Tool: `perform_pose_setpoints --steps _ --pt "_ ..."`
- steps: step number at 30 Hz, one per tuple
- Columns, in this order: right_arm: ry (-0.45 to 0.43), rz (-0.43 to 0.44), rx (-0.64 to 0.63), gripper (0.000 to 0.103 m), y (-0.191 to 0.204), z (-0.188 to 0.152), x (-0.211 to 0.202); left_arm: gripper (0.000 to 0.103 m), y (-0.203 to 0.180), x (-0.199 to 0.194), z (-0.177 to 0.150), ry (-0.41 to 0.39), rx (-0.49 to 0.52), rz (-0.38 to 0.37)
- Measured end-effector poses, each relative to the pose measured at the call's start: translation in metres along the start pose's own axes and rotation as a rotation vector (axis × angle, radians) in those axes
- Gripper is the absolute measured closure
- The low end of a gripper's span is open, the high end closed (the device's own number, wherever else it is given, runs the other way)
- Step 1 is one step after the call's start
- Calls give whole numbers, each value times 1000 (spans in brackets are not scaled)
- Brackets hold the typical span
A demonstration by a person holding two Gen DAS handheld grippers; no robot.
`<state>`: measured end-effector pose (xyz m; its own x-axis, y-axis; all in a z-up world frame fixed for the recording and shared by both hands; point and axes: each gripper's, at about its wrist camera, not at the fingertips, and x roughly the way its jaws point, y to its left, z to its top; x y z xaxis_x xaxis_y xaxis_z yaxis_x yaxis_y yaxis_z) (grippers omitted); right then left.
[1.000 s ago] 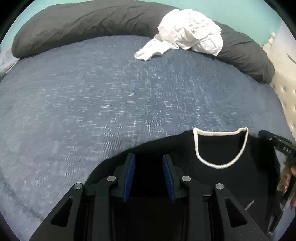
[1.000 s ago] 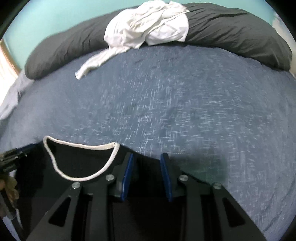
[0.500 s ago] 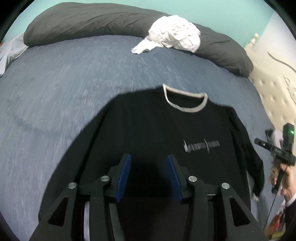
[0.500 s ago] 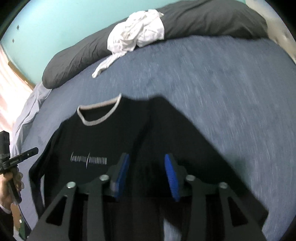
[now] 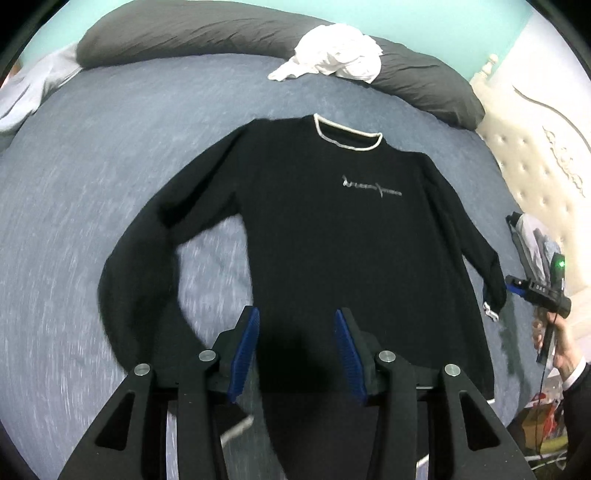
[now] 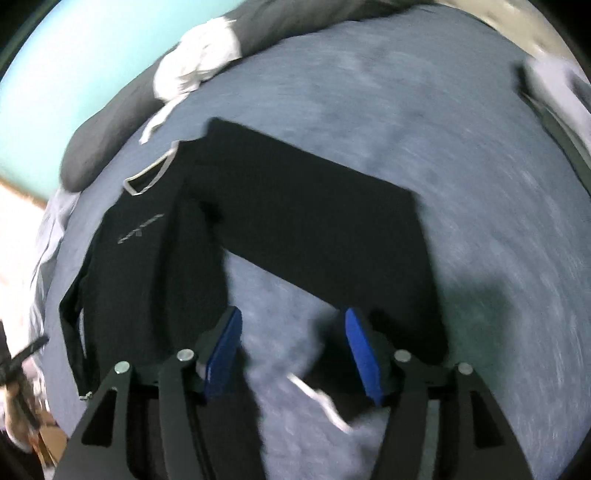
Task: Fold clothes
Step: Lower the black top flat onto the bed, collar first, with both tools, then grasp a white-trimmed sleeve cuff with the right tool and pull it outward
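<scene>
Left wrist view: black long-sleeved knit sweater with white collar trim (image 5: 332,229) lies flat on grey-blue bedspread (image 5: 92,166), collar away, hem under wide-open left gripper (image 5: 297,354); right wrist view: wide-open right gripper (image 6: 293,354) hovers nearest one bent sleeve (image 6: 332,229).

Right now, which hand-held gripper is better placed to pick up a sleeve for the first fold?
Probably right: the right hand-held gripper hangs open with the black sweater's sleeve end beside its finger; the left hand-held gripper faces the body.

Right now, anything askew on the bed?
Yes. The black sweater lies flat, but its sleeves are uneven: one bows outward, the other hangs off the bed's edge. White clothes are crumpled on the pillow.
</scene>
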<state>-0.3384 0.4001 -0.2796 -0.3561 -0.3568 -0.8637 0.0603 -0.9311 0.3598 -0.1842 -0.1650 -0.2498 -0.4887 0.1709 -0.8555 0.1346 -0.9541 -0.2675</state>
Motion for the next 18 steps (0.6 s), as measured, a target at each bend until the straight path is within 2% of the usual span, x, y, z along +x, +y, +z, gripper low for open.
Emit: perform_pose_setpoints --steps 7,12,15,18 --pt "17 -25 115 42 -37 -26 -2 56 6 -14 -32 -16 -79 -5" --pt "8 -59 17 42 -19 -39 2 56 -1 -23 -39 -23 -84 -14" --pt "35 -55 -42 42 -3 -45 11 56 -4 -25 -39 -28 -85 -22" --pt "52 -109 -88 42 5 -45 22 56 -5 -27 -39 -29 -85 -26"
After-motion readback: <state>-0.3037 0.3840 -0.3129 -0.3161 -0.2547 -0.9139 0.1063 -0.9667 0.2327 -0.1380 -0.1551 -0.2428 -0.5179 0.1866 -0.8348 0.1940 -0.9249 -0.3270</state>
